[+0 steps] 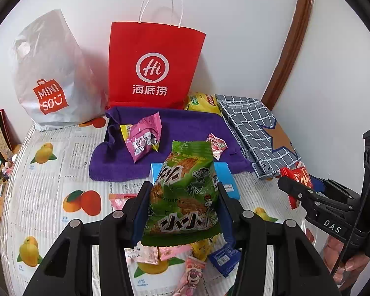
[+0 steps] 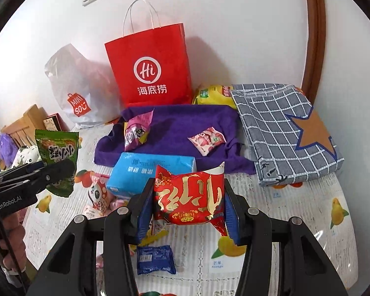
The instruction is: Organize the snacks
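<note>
**Both hands loaded, bags at the back**

Left gripper [image 1: 183, 192]: fingers clamped on a green snack packet [image 1: 185, 192], pads pressing its two side edges. Packet stands upright between them, long axis running up and away from the camera, clear of the surface.

Right gripper [image 2: 188, 197]: fingers clamped on a red snack packet [image 2: 188, 197], also off the surface, its long axis crosswise between the pads (foil crumpled, one corner hanging loose at lower right).

Outward from the fingers: loose snacks lie beneath and just in front of both grippers on a fruit-print cover [image 1: 46, 197]: a dark blue packet [image 2: 155, 259], pink packets, a light blue tissue pack [image 2: 150, 172]. Beyond that, a purple towel [image 1: 185, 128] carries a pink packet [image 1: 143, 140] and a small strawberry-print packet [image 1: 217, 145]. A folded checked cloth [image 2: 283, 133] sits to the right, a yellow packet [image 2: 214, 95] behind the towel.

Containers: a red paper bag [image 1: 155, 66] stands upright against the wall, straight ahead of both grippers and beyond the towel; a white plastic bag [image 1: 46, 74] slumps to its left. Contents of either cannot be seen from here.

Judgement: if the bags are the destination, both loads must travel forward and up over the towel. The red bag's mouth faces up, so each packet would go in from above; the left gripper lies nearer the white bag.
</note>
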A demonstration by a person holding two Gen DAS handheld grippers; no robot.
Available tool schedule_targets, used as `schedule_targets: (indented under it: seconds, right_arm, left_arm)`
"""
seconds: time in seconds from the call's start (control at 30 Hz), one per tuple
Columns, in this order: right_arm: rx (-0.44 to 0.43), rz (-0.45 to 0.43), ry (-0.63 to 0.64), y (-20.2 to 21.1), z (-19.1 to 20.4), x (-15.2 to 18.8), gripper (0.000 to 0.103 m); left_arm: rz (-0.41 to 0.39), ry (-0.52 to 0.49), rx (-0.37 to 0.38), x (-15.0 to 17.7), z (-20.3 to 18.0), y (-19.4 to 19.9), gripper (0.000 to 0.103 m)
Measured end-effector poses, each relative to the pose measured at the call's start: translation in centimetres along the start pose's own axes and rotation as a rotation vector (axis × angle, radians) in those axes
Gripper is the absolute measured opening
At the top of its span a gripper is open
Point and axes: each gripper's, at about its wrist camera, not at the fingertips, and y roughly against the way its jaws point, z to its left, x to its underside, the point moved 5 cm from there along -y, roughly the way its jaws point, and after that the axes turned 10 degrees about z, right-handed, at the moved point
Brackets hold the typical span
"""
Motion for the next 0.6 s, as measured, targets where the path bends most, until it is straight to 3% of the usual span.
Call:
schedule_targets:
  seconds: [0.6]
  right_arm:
    - [-0.012,-0.021,0.037,-3.9,1.5,-9.1,0.05]
  left_arm:
    - [0.013,0.029,-0.05,-6.6,3.8,-3.0,0.047]
